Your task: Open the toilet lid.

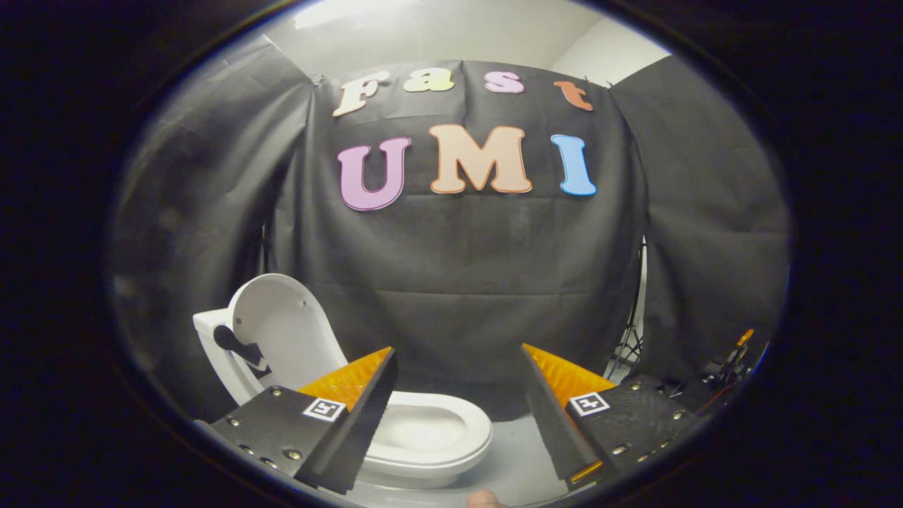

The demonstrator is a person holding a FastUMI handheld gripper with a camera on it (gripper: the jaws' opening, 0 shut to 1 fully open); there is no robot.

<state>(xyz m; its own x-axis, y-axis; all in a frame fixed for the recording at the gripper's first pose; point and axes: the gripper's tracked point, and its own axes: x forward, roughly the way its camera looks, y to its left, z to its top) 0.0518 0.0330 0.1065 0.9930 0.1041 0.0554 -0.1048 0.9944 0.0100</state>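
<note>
Beyond the wide-spread tool (458,367), raised lid (282,328).

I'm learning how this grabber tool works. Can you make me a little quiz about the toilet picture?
1. True or false: the toilet lid is already standing up.
2. Are the fingers of the gripper A) squeezing the lid, B) spread apart holding nothing, or C) closed together?
3. Fill in: the toilet bowl sits partly behind one finger and shows in the gap between the ____.

Key
1. True. The lid is raised and leans back over the tank.
2. B. The fingers are wide apart with nothing between them.
3. Fingers.
</note>
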